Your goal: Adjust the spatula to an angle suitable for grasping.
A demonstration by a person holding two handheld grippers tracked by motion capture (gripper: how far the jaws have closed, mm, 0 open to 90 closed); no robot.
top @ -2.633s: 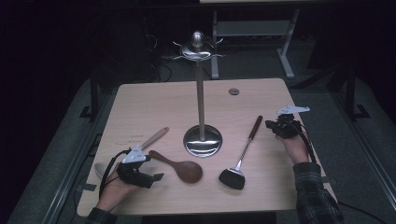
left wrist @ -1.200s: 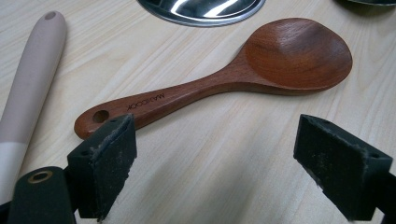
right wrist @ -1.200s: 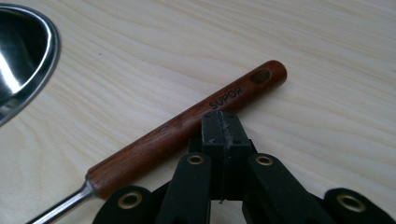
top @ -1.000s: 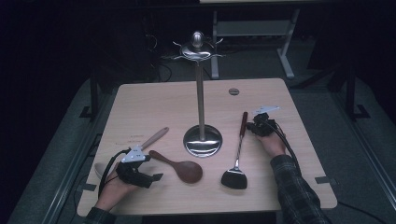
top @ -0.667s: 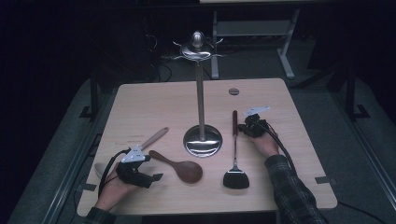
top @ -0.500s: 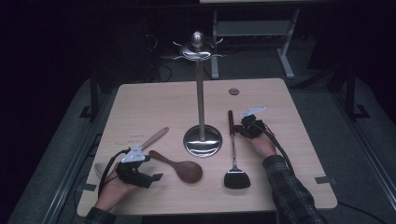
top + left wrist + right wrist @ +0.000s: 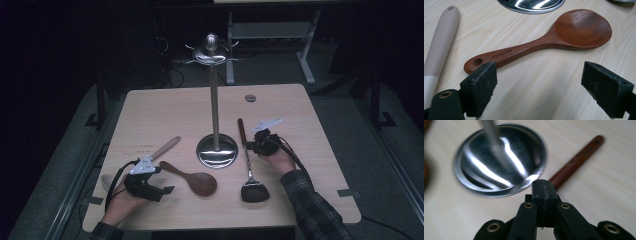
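Lying lengthwise, spatula [image 7: 248, 162] handle points toward table's [image 7: 150, 115] far edge.

Stand base [image 7: 216, 150] between wooden spoon [image 7: 192, 178] and spatula [image 7: 248, 164]; open tabletop [image 7: 310, 125] rightward.

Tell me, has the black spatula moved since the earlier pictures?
Yes. The black spatula has swung from slanting to nearly straight, its handle end now closer to the stand's base.

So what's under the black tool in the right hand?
The dark-handled spatula runs beneath the right tool, whose jaws are shut, with its brown handle poking out beside the shiny stand base. The stretch of handle right under the tool is covered.
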